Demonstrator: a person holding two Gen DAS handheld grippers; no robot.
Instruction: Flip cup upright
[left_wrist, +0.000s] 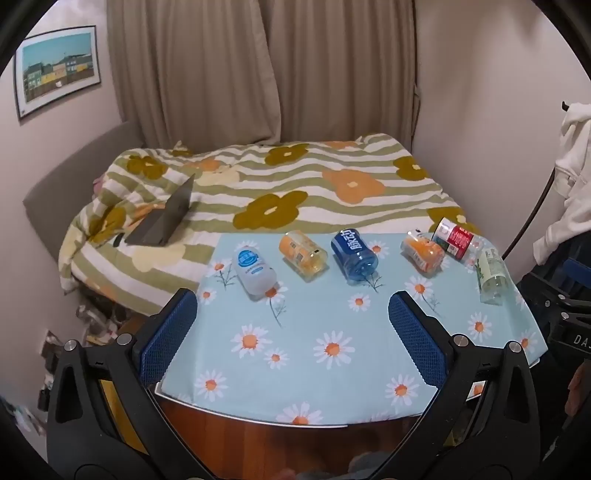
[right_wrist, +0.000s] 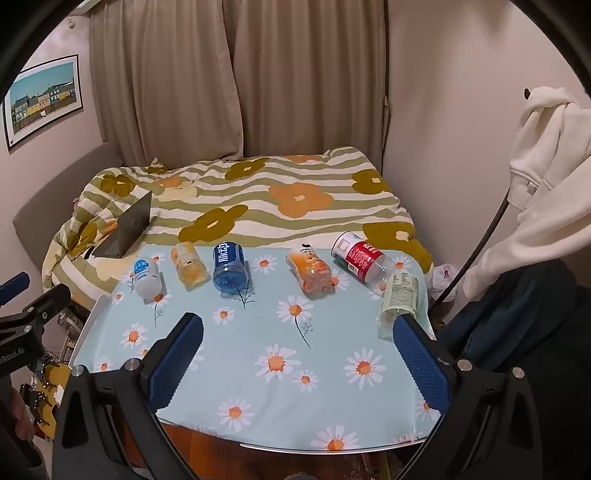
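Observation:
Several bottle-shaped cups lie on their sides in a row along the far edge of a table with a light blue daisy cloth (left_wrist: 295, 332) (right_wrist: 314, 350): a white one (left_wrist: 255, 269) (right_wrist: 147, 277), a pale yellow one (left_wrist: 303, 254) (right_wrist: 189, 266), a blue one (left_wrist: 354, 254) (right_wrist: 229, 269), an orange one (left_wrist: 423, 253) (right_wrist: 311, 271), a red-labelled clear one (left_wrist: 456, 239) (right_wrist: 360, 258) and a pale green one (left_wrist: 491, 275) (right_wrist: 400, 295). My left gripper (left_wrist: 293, 306) is open and empty above the near table. My right gripper (right_wrist: 297, 328) is open and empty; its right finger (right_wrist: 421, 362) is near the green cup.
A bed with a flowered striped duvet (left_wrist: 295, 184) lies behind the table, with an open laptop (left_wrist: 166, 218) (right_wrist: 127, 230) on it. Curtains hang behind. A white garment (right_wrist: 546, 177) hangs at the right. The left gripper's body (right_wrist: 22, 321) shows at the right wrist view's left edge.

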